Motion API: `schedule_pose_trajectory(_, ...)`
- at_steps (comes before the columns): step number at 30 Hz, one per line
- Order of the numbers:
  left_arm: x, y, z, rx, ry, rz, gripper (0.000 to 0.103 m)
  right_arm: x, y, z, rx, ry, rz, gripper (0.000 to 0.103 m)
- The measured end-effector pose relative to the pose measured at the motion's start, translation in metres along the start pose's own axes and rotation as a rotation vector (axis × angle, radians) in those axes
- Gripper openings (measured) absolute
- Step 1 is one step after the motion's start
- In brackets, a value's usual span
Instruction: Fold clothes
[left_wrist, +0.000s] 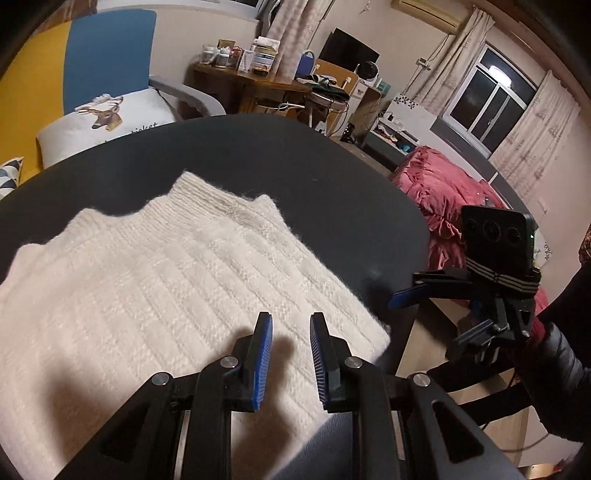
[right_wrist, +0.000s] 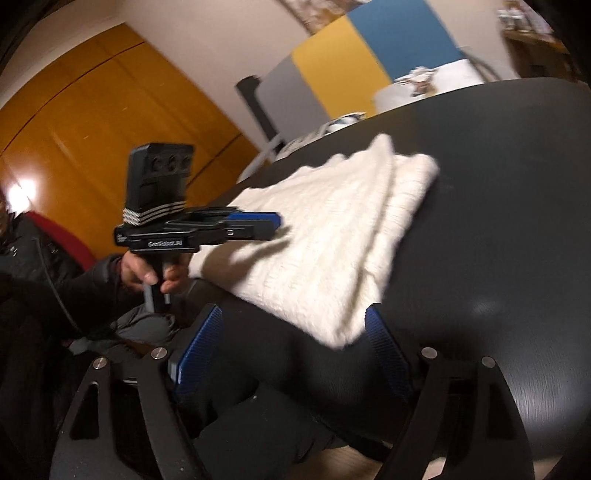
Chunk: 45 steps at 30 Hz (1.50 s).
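Note:
A cream knitted sweater (left_wrist: 155, 280) (right_wrist: 332, 229) lies folded flat on a round black table (left_wrist: 295, 166) (right_wrist: 498, 240). My left gripper (left_wrist: 291, 328) hovers over the sweater's near part. Its blue pads stand a narrow gap apart with nothing between them. In the right wrist view the left gripper (right_wrist: 273, 223) shows from the side, held by a hand above the sweater's left edge. My right gripper (right_wrist: 293, 314) (left_wrist: 432, 314) is wide open at the table's rim. The sweater's near corner shows between its fingers (right_wrist: 201, 350), and no pad presses on it.
Behind the table are a sofa with a yellow and blue back (left_wrist: 107, 48) and a deer-print pillow (left_wrist: 107, 118). A cluttered wooden desk (left_wrist: 258, 77) stands farther back, and a red quilt (left_wrist: 443, 192) lies at the right. An orange panelled wall (right_wrist: 92, 129) is at the left.

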<state>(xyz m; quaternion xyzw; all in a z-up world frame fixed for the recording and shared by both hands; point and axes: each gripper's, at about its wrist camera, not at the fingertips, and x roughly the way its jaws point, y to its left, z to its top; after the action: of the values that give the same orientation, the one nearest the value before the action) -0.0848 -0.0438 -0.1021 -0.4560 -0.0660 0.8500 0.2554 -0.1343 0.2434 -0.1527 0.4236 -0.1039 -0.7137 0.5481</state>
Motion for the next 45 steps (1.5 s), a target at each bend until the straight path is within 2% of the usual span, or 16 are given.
schedule_pose_trajectory(4,0.005,0.006,0.0,-0.022,0.009,-0.015,0.02,0.017,-0.008,0.011,-0.021,0.069,0.105,0.083)
schedule_pose_trajectory(7,0.008,0.009,0.001,-0.006,0.004,-0.025,0.02,0.036,-0.015,0.016,-0.004,0.162,0.133,0.083)
schedule_pose_trajectory(9,0.008,0.008,0.003,0.006,-0.003,-0.033,0.02,0.042,-0.019,0.018,0.008,0.192,0.163,0.083)
schedule_pose_trajectory(13,0.005,0.005,0.007,0.03,-0.015,-0.053,0.02,0.031,-0.023,0.027,-0.005,0.208,0.11,0.083)
schedule_pose_trajectory(17,0.01,0.004,0.012,0.041,0.0,-0.038,0.02,0.032,-0.029,0.03,0.026,0.187,0.18,0.083)
schedule_pose_trajectory(23,0.02,0.005,0.015,0.038,0.011,-0.034,0.02,0.062,-0.016,0.023,0.02,0.288,0.252,0.083)
schedule_pose_trajectory(26,0.032,0.011,0.015,0.026,0.046,-0.023,0.02,0.063,-0.003,0.021,0.024,0.308,0.373,0.083)
schedule_pose_trajectory(28,0.04,0.012,0.015,0.027,0.069,-0.007,0.02,0.064,0.006,0.02,0.027,0.323,0.453,0.087)
schedule_pose_trajectory(29,0.045,0.013,0.015,0.026,0.079,0.001,0.02,0.067,0.009,0.019,0.02,0.351,0.454,0.088)
schedule_pose_trajectory(33,0.051,0.016,0.019,-0.018,0.107,-0.009,0.02,0.078,0.02,0.008,-0.067,0.576,0.397,0.089)
schedule_pose_trajectory(37,0.05,0.016,0.019,-0.025,0.099,-0.005,0.02,0.081,0.019,0.014,-0.043,0.624,0.353,0.088)
schedule_pose_trajectory(39,0.045,0.016,0.019,-0.029,0.085,-0.009,0.02,0.078,0.022,0.013,-0.041,0.614,0.338,0.088)
schedule_pose_trajectory(41,0.031,0.02,0.017,-0.065,0.048,-0.025,0.02,0.069,0.025,0.015,-0.031,0.558,0.298,0.089)
schedule_pose_trajectory(42,0.022,0.023,0.015,-0.087,0.023,-0.036,0.021,0.058,0.027,0.014,-0.019,0.508,0.273,0.093)
schedule_pose_trajectory(43,0.013,0.026,0.014,-0.11,-0.002,-0.048,0.022,0.048,0.028,0.013,-0.008,0.458,0.248,0.103)
schedule_pose_trajectory(45,-0.004,0.033,0.01,-0.15,-0.044,-0.059,0.022,0.027,0.034,0.009,-0.016,0.347,0.174,0.103)
